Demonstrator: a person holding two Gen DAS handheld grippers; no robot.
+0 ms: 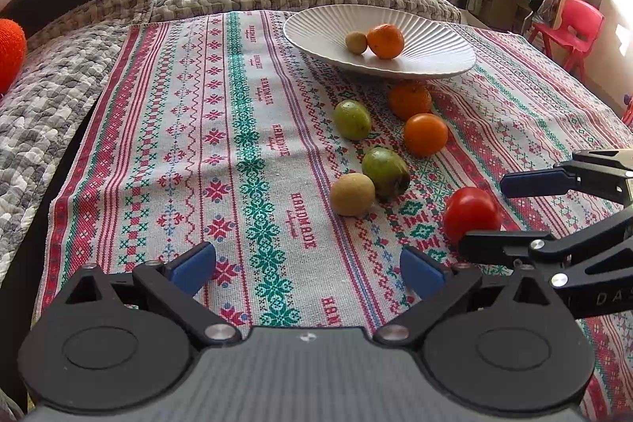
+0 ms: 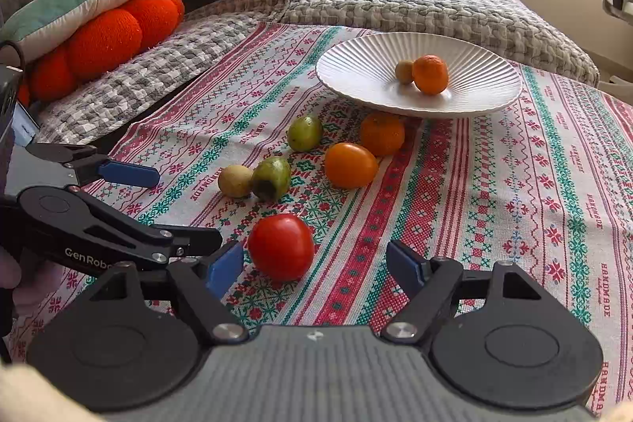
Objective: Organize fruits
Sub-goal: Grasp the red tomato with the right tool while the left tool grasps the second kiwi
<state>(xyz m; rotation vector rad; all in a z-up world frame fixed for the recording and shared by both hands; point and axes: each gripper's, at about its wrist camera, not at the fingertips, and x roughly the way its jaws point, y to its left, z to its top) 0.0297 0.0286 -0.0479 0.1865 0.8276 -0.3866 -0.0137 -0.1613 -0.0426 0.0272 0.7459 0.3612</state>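
Fruits are scattered on the patterned cloth (image 2: 514, 184) near the plate (image 2: 356, 66); two are already gathered in it, an orange (image 2: 430, 74) and a small brown fruit (image 2: 404, 71). Tomato (image 2: 281, 247) lies nearest, framed just ahead of the right claw (image 2: 314, 268), probably the next pick. Right claw is spread wide, nothing held or touched. Left claw (image 1: 307, 265) is likewise wide open, empty, held over bare cloth.

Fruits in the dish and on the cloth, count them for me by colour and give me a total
Orange: 3, one in the white dish and two on the cloth
Green: 2
Tan-brown: 2, one in the dish, one on the cloth
Red: 1
Total: 8
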